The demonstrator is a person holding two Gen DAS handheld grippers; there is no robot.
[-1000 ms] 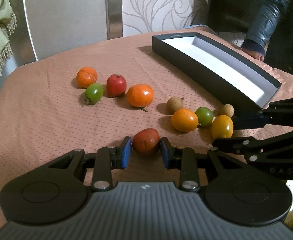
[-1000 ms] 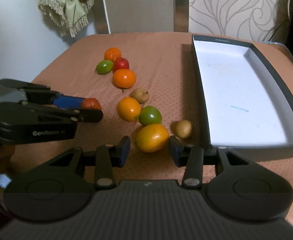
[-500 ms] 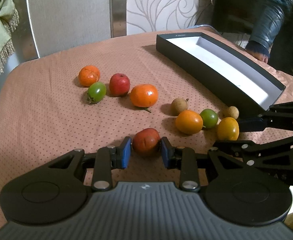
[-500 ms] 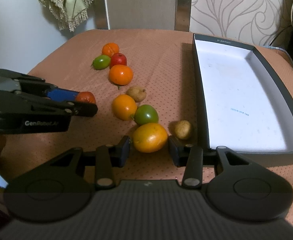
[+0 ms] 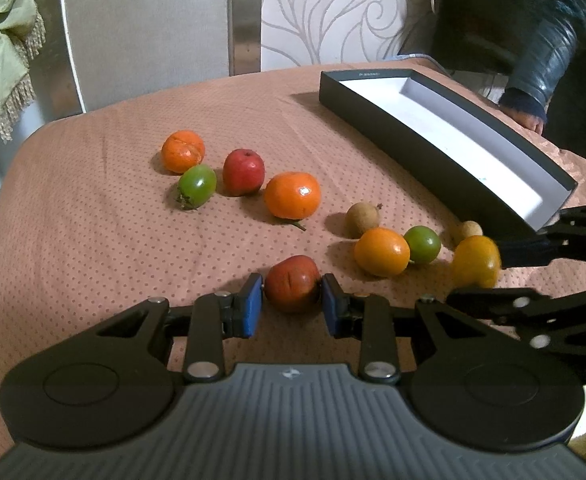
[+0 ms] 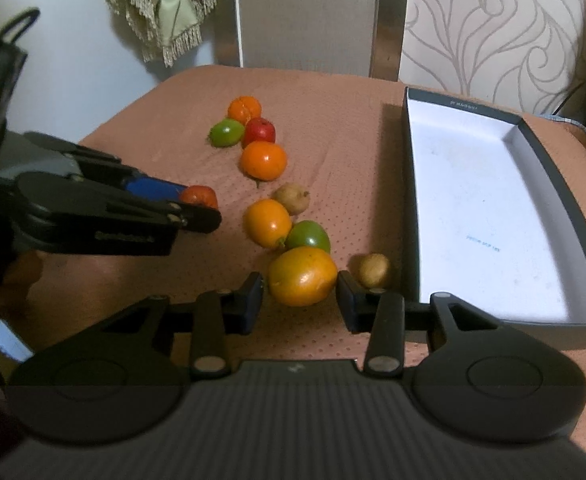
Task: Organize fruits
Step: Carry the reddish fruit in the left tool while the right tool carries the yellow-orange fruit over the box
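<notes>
My left gripper (image 5: 291,304) is shut on a dark red fruit (image 5: 291,283), also seen in the right wrist view (image 6: 199,197). My right gripper (image 6: 299,296) is shut on a yellow-orange fruit (image 6: 302,275), which also shows in the left wrist view (image 5: 476,262), lifted a little off the cloth. Several fruits lie on the brown tablecloth: an orange fruit (image 5: 381,252), a green one (image 5: 422,245), two small tan ones (image 5: 363,220) (image 6: 374,270), a tangerine (image 5: 292,195), a red apple (image 5: 243,171), a green fruit (image 5: 197,186) and an orange (image 5: 183,151).
A long dark box with a white inside (image 6: 565,240) lies open at the right of the table; it also shows in the left wrist view (image 5: 413,140). A person's sleeve and hand (image 5: 533,80) are behind the box. A green cloth (image 6: 161,0) hangs at the back left.
My right gripper has closed on the yellow-orange fruit and raised it slightly. Both grippers have moved forward and up a little. The left still holds the red fruit.
</notes>
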